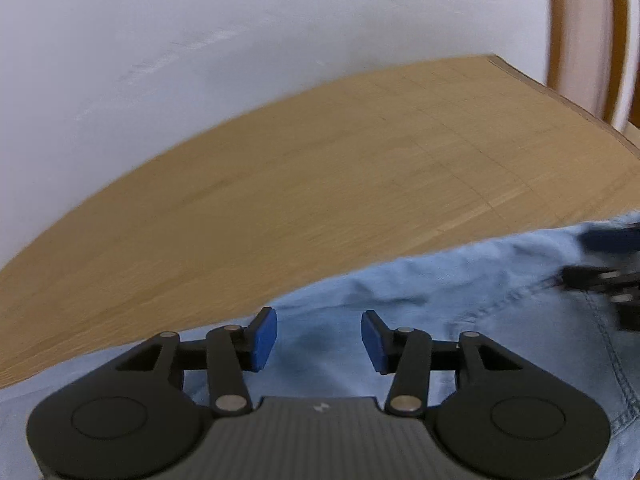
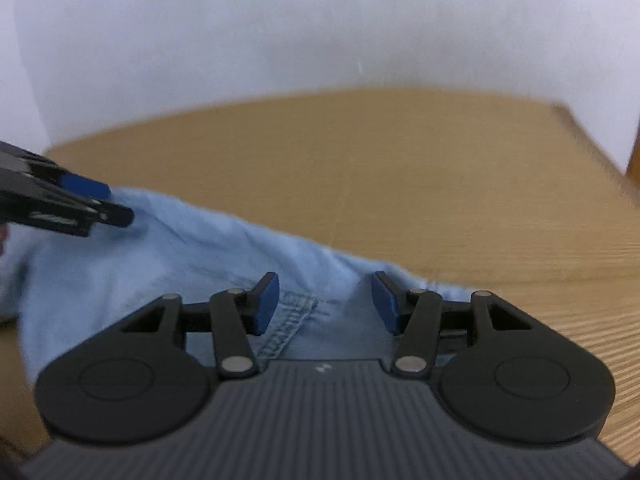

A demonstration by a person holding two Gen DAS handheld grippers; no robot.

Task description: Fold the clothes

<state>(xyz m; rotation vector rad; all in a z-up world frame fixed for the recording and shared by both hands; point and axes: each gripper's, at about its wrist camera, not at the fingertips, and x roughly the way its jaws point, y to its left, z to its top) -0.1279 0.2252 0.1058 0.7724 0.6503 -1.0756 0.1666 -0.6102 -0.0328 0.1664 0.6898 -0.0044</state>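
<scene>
Clearly the garment [image 1: 440,320] is soft, light blue denim-like cloth, lying rumpled on the wooden counter [image 1: 320,168] and filling the lower half of both wrist views. It should handle as limp and fairly light: it will sag and drape wherever it is not supported, and the wrinkles near the frame centre suggest it bunches easily. It looks neither slippery nor fragile.

The left gripper [image 1: 319,338] hangs over the cloth near its far edge with its blue pads [image 1: 264,338] parted and nothing pinched between them. The right gripper [image 2: 325,302] is likewise released, jaws apart above a stitched seam [image 2: 294,320] in the lower middle of its view; the fabric lies below the pads, not clamped.

Judging from this, the best holds are the doubled, stitched parts: the seam and the hemmed edge running toward the lower right of the left view. These are thicker and stiffer, so the pads can bite without slipping. With 2 grippers, taking 2 well-separated edge points would keep the cloth taut while it is folded.
</scene>
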